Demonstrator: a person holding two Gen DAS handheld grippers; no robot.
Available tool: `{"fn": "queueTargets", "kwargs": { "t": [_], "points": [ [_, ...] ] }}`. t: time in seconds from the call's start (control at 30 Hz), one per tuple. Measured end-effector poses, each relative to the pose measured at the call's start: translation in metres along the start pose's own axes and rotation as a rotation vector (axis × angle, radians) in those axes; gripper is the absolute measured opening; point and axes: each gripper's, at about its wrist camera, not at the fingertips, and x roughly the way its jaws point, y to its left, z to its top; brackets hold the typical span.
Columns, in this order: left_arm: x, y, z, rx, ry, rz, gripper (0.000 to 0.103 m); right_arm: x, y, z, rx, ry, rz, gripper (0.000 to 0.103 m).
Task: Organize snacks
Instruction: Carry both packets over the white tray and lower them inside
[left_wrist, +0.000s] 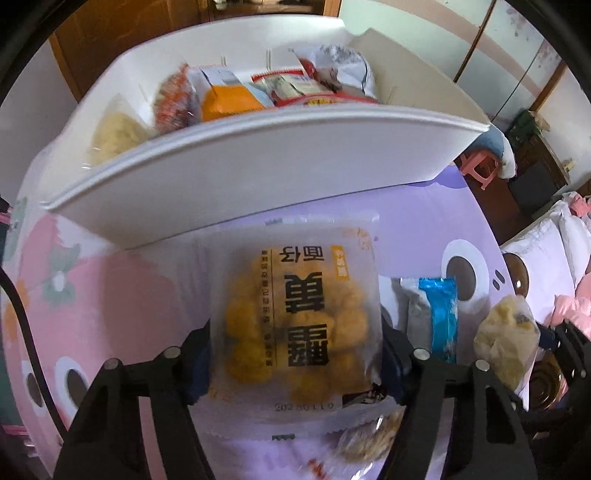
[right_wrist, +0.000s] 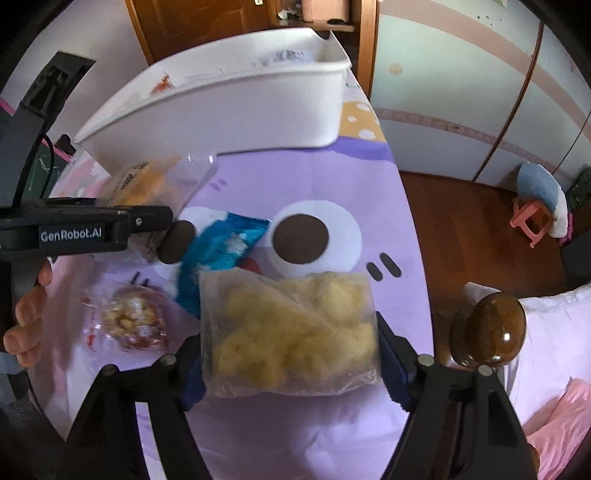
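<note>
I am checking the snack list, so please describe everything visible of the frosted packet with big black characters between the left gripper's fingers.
The frosted translucent plastic packet with big black characters is rectangular with crimped, zigzag-cut ends. Round golden-yellow snack balls show through it, beside an orange label strip and a faint printed date. The print reads upside down from the left wrist camera. It lies over the lilac cartoon tablecloth, just before the white plastic bin. The left gripper has its blue pads against both long sides.

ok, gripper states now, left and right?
Left gripper: shut on frosted packet of orange snack balls.
Right gripper: shut on clear bag of yellow puffs.
</note>
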Motion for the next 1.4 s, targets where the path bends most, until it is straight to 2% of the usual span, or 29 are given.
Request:
{"fn": "queueTargets", "kwargs": {
  "t": [0.17,0.33,0.6,0.8,1.17,1.27,1.4],
  "points": [
    [-0.041,0.004,-0.002,0.05,-0.074,0.001,0.068,-0.023,0.016,0.01,-0.032,-0.056,0.021,0.075],
    [-0.099,0.01,0.002,0.065,-0.161,-0.015,0.068,-0.052,0.036,0.024,-0.079,-0.119,0.04,0.075],
    [-0.183,0.029,0.029,0.093,-0.303,-0.007,0.069,-0.107,0.063,0.058,-0.152,-0.251,0.049,0.075],
    [-0.227,0.042,0.051,0.079,-0.389,0.026,0.07,-0.143,0.07,0.088,-0.161,-0.348,0.033,0.075],
    [-0.258,0.056,0.087,0.046,-0.45,0.081,0.071,-0.194,0.066,0.145,-0.122,-0.494,0.018,0.075],
    [-0.258,0.053,0.096,0.051,-0.462,0.101,0.071,-0.2,0.068,0.165,-0.111,-0.526,-0.002,0.076],
    [-0.249,0.051,0.118,0.052,-0.474,0.136,0.071,-0.191,0.067,0.194,-0.09,-0.52,-0.022,0.076]
  ]
}}
